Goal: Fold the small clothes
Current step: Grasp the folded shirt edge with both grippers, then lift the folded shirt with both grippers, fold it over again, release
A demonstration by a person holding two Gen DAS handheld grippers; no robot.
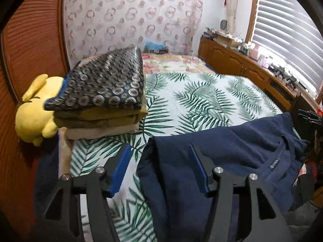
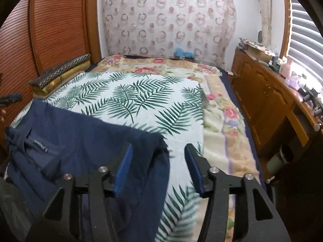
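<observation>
A navy blue garment [image 1: 232,157] lies on the near part of a palm-leaf sheet [image 1: 201,100]; it also shows in the right wrist view [image 2: 80,141] with a small label. My left gripper [image 1: 159,155] is open, its jaws wide apart over the garment's left edge, with the right finger [image 1: 198,167] above the cloth. My right gripper [image 2: 158,153] is open, astride the garment's right corner. The garment's near end is hidden under both grippers.
A stack of folded blankets [image 1: 101,92] and a yellow plush toy [image 1: 34,113] sit at the bed's left edge by a wooden slatted wall [image 2: 50,30]. A floral blanket [image 2: 222,111] covers the bed's right side. A cluttered wooden cabinet [image 2: 272,92] stands right.
</observation>
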